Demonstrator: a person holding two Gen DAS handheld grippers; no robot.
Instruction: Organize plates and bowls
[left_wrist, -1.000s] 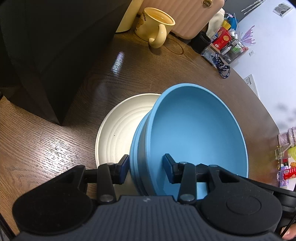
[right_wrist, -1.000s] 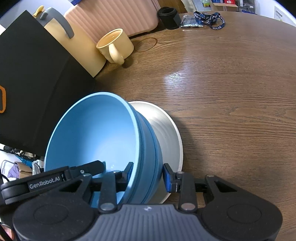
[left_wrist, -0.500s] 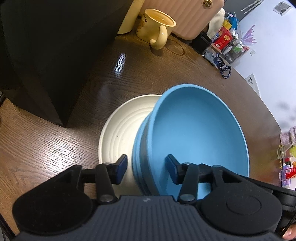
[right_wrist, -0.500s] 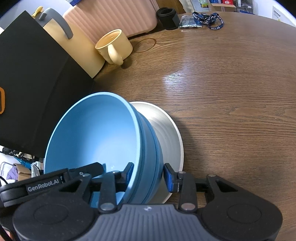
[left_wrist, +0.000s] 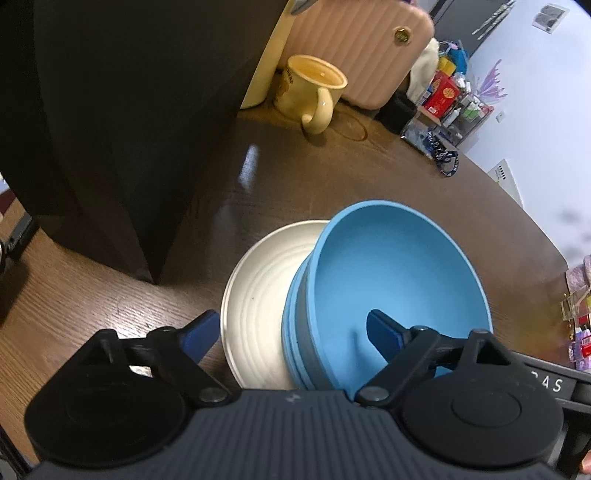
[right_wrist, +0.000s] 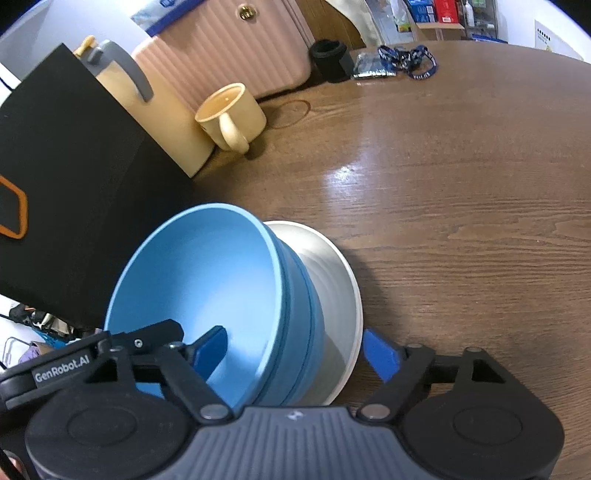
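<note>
Blue bowls (left_wrist: 399, 280) sit nested on the cream plate (left_wrist: 258, 295), their rim between both grippers' spreading jaws. Left gripper (left_wrist: 291, 336) and right gripper (right_wrist: 295, 349) are opening, pads clear of the rim.

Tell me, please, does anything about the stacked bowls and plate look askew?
Yes. The blue bowls sit off-centre on the cream plate, crowding one edge. Both the left gripper and right gripper are opening, their pads clear of the rims.

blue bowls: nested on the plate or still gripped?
Nested, released. The blue bowls sit stacked on the cream plate; both tongs, left and right, are opening, pads clear of the rims.
</note>
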